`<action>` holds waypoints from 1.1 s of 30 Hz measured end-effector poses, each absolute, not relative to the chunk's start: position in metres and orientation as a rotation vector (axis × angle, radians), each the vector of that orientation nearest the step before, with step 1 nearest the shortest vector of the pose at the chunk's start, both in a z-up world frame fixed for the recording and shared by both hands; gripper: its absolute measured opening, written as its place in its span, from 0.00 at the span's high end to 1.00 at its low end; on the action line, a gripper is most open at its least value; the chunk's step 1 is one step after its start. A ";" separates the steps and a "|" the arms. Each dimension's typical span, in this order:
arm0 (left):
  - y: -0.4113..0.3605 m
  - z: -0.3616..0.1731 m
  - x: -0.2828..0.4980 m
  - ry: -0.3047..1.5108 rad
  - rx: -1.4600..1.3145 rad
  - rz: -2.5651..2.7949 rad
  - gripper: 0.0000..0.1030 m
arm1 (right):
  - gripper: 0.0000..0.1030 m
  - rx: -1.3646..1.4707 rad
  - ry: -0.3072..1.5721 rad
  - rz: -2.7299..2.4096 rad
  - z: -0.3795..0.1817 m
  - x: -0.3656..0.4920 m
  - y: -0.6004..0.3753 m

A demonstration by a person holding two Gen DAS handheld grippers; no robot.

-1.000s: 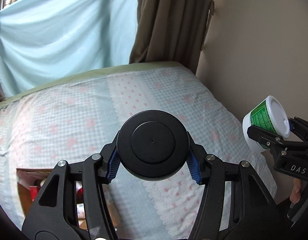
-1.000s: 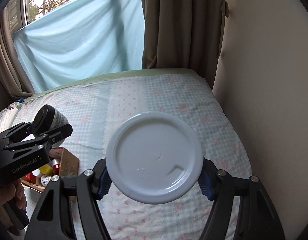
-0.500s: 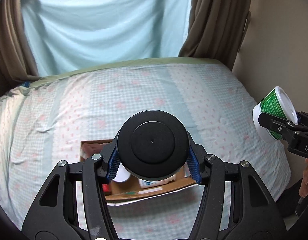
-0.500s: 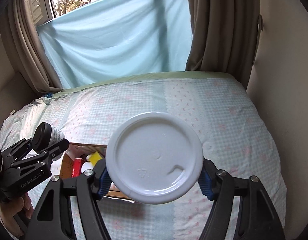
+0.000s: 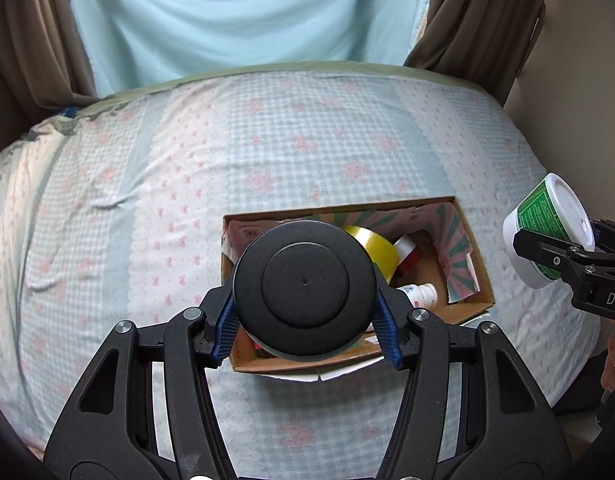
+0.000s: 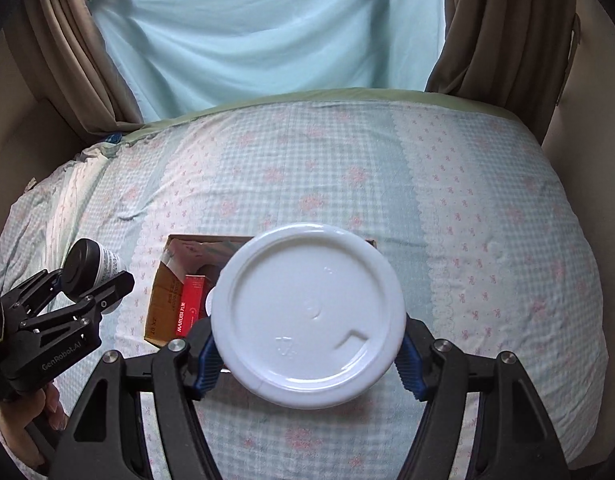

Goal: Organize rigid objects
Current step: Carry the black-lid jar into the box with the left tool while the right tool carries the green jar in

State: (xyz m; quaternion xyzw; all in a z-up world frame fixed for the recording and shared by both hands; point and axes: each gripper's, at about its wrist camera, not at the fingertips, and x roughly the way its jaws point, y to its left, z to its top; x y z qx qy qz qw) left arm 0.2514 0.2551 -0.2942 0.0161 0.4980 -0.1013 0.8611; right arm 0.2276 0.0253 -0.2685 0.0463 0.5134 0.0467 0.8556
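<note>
Cardboard box (image 5: 473, 298) now centred — tape roll (image 5: 381, 250) inside

A black-lidded jar (image 5: 305, 292) at lower centre of the left wrist view hides much of the cardboard box (image 5: 473, 276) behind it. In the right wrist view, a white tub lid (image 6: 307, 314) covers most of the box; the red carton's (image 6: 191, 304) print is only partly legible.

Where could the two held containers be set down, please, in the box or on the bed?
Bare bedspread lies between the cardboard box and the curtains, and left of the box. The box is crowded: yellow tape roll, small white bottle, red carton.
</note>
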 end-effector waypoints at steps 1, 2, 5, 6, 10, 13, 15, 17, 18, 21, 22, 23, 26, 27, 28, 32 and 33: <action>0.256 -0.303 0.255 1.063 0.035 -0.212 0.48 | 0.36 0.093 1.097 0.104 -0.277 0.233 0.028; 0.257 -0.312 0.258 1.082 0.035 -0.215 0.48 | 0.36 0.088 1.116 0.106 -0.286 0.237 0.032; 0.257 -0.341 0.269 1.146 0.046 -0.226 0.48 | 0.36 0.080 1.174 0.101 -0.314 0.250 0.040; 0.257 -0.352 0.273 1.167 0.050 -0.229 0.48 | 0.36 0.078 1.193 0.097 -0.323 0.253 0.040; 0.251 -0.395 0.288 1.264 0.067 -0.249 0.48 | 0.36 0.066 1.263 0.071 -0.360 0.267 0.039; 0.243 -0.420 0.294 1.326 0.101 -0.271 0.48 | 0.36 0.058 1.308 0.053 -0.383 0.274 0.037; 0.241 -0.428 0.296 1.343 0.113 -0.282 0.48 | 0.36 0.067 1.331 0.049 -0.393 0.278 0.034; 0.239 -0.433 0.297 1.354 0.120 -0.293 0.48 | 0.35 0.078 1.348 0.047 -0.400 0.280 0.032; 0.239 -0.433 0.298 1.356 0.125 -0.292 0.48 | 0.35 0.081 1.358 0.044 -0.403 0.282 0.031; 0.240 -0.432 0.299 1.365 0.124 -0.291 0.45 | 0.35 0.125 1.376 0.050 -0.408 0.285 0.030; 0.241 -0.430 0.299 1.359 0.110 -0.302 0.24 | 0.35 0.158 1.376 0.060 -0.409 0.285 0.027; 0.242 -0.426 0.299 1.350 0.101 -0.305 0.01 | 0.35 0.188 1.385 0.063 -0.410 0.286 0.026; 0.244 -0.418 0.298 1.332 0.092 -0.309 0.00 | 0.13 0.192 1.353 0.047 -0.403 0.286 0.024; 0.244 -0.418 0.298 1.336 0.097 -0.303 0.00 | 0.00 0.180 1.333 0.034 -0.398 0.286 0.024; 0.244 -0.417 0.297 1.335 0.099 -0.300 0.00 | 0.00 0.170 1.325 0.020 -0.395 0.285 0.023; 0.247 -0.413 0.291 1.324 0.077 -0.302 0.00 | 0.00 0.133 1.353 0.006 -0.393 0.281 0.022; 0.247 -0.412 0.289 1.322 0.075 -0.301 0.00 | 0.00 0.119 1.351 0.005 -0.392 0.279 0.023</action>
